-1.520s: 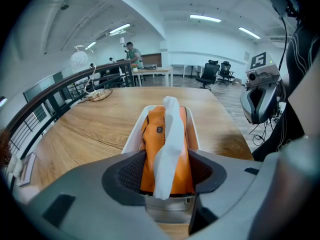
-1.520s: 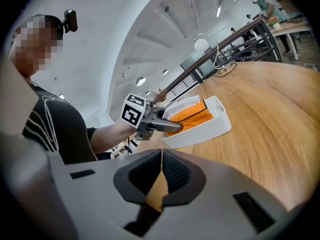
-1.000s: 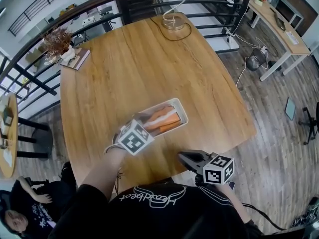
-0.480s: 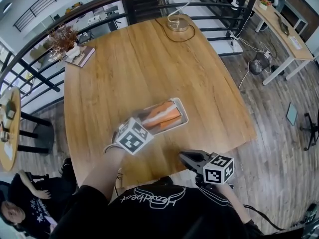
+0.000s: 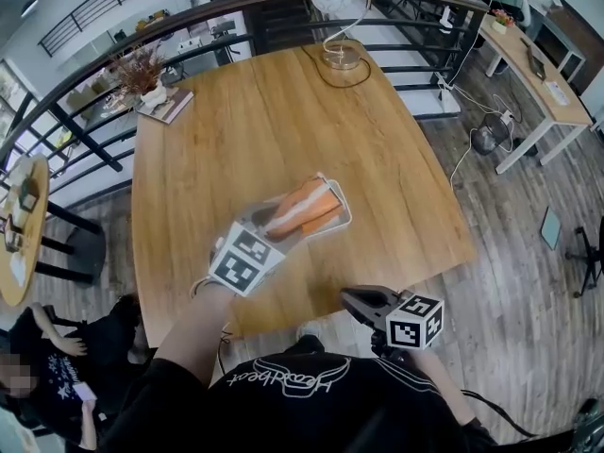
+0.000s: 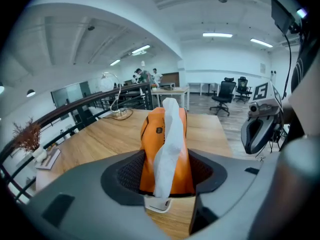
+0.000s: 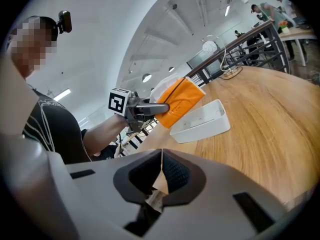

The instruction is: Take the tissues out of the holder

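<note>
Head view: the left gripper [image 5: 268, 225] is over the wooden table [image 5: 245, 130], jaws clamped on the orange tissue pack [image 5: 304, 206]. Blur smears the pack and fingertips, so the grip line is unclear here. The white holder [image 5: 345, 217] lies just under and beyond the pack and is mostly covered by it. The right gripper [image 5: 347, 297] sits off the table's near edge, well apart from the pack, its arm cut off by the person's black shirt [image 5: 302, 394]. Left gripper view: the pack stands between the pads, pressed on both sides, with a white tissue [image 6: 167, 134] hanging down its front. Only a sliver of the holder shows below the fingers. Right gripper view: the jaws are closed tip to tip with nothing between them. Beyond the fingers the pack hangs tilted over the holder's left end; whether its lower corner touches the rim cannot be told.
</note>
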`<act>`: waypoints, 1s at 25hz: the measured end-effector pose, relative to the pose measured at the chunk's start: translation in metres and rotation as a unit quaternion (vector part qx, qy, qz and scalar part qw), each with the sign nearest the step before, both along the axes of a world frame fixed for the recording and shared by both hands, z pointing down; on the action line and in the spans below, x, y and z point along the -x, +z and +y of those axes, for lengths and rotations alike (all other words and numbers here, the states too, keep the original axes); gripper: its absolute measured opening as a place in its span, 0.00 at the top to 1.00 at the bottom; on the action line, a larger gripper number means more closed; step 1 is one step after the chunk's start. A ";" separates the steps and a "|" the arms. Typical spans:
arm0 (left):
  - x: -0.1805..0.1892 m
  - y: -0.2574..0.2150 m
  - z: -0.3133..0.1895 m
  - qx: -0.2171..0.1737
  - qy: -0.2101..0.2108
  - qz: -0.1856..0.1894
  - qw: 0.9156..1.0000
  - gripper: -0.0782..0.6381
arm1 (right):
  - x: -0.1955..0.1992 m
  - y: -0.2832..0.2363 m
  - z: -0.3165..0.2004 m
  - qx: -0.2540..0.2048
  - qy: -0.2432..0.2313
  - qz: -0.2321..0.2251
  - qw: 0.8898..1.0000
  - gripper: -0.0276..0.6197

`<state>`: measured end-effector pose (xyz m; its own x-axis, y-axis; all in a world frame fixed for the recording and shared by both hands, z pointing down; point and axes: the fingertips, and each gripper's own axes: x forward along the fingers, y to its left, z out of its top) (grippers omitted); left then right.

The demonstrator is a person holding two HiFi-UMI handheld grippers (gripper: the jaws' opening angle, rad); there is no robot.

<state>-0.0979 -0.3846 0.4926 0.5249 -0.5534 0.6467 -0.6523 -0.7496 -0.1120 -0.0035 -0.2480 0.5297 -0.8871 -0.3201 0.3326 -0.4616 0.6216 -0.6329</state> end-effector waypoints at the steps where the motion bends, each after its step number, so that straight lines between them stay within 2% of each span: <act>1: 0.000 -0.007 0.007 -0.001 -0.007 0.012 1.000 0.56 | -0.002 -0.003 0.005 -0.004 0.000 0.002 1.000 0.93; 10: -0.013 -0.063 0.084 -0.021 -0.044 0.102 0.994 0.56 | -0.035 -0.049 0.033 -0.065 0.018 0.016 0.998 0.93; 14: -0.019 -0.078 0.125 -0.022 -0.057 0.148 0.987 0.56 | -0.046 -0.070 0.054 -0.089 0.023 0.017 0.996 0.93; 19: -0.035 -0.099 0.181 -0.031 -0.069 0.209 0.975 0.56 | -0.061 -0.094 0.087 -0.119 0.024 0.014 0.993 0.93; 25: -0.053 -0.120 0.258 -0.043 -0.062 0.248 0.966 0.56 | -0.067 -0.134 0.138 -0.162 0.008 -0.007 0.987 0.93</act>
<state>-0.0453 -0.1267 0.3723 0.6841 -0.6726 0.2823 -0.7263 -0.6636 0.1791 0.0637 -0.1102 0.3954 -0.8852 -0.4207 0.1984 -0.4649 0.7853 -0.4089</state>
